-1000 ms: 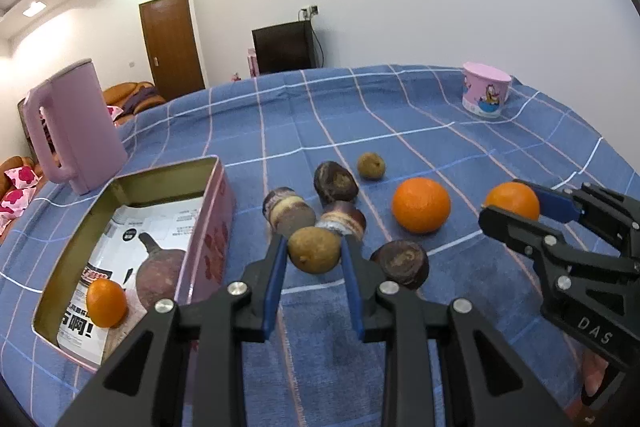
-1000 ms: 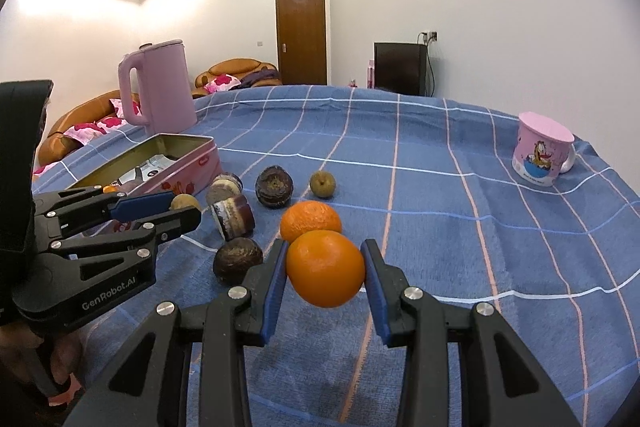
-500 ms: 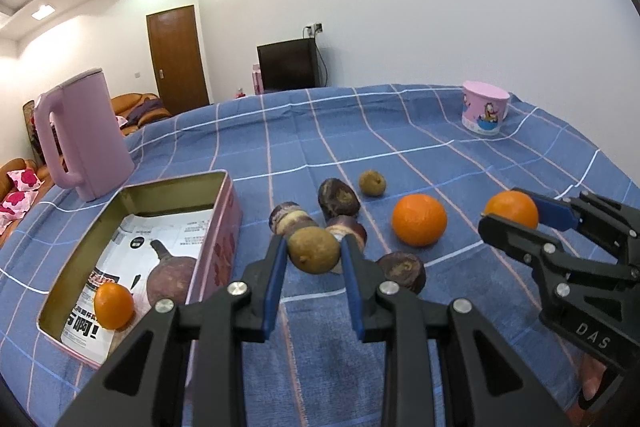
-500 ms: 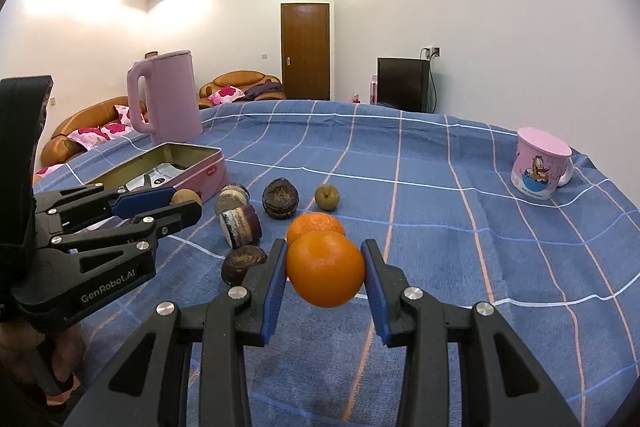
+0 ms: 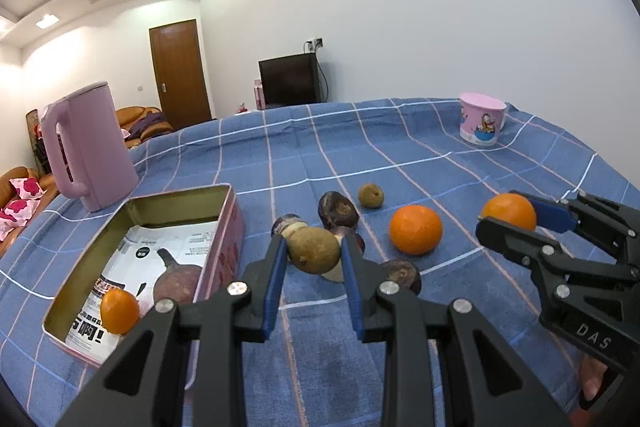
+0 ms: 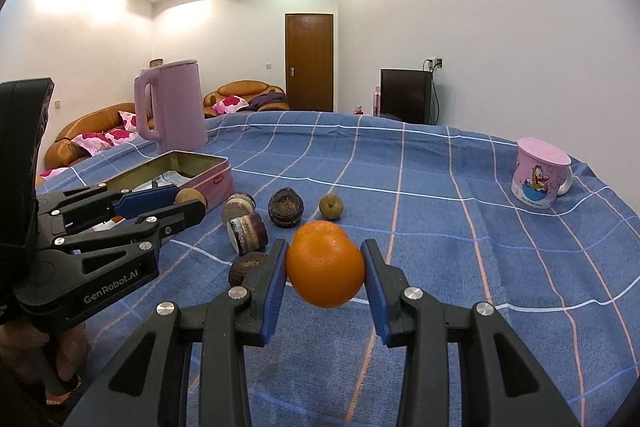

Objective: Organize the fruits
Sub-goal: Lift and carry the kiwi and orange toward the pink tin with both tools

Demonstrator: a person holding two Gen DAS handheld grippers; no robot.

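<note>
My left gripper point(image 5: 314, 253) is shut on a small brown-yellow fruit point(image 5: 314, 250), held above the blue cloth right of the pink tin box point(image 5: 236, 223). The tin holds a small orange point(image 5: 119, 311) and a dark purple fruit point(image 5: 178, 281). My right gripper point(image 6: 325, 273) is shut on an orange point(image 6: 325, 271), also seen in the left wrist view point(image 5: 509, 211). On the cloth lie another orange point(image 5: 416, 229), a small brown fruit point(image 5: 371, 195) and several dark purple fruits point(image 5: 338, 209).
A pink kettle point(image 5: 86, 151) stands behind the tin at the left. A pink mug point(image 6: 538, 174) stands at the far right of the table. The checked blue cloth point(image 6: 400, 167) covers the table; sofas, a door and a TV are beyond it.
Both grippers have risen and tilted up with their fruits still held; the table objects appear lower and farther in both views.
</note>
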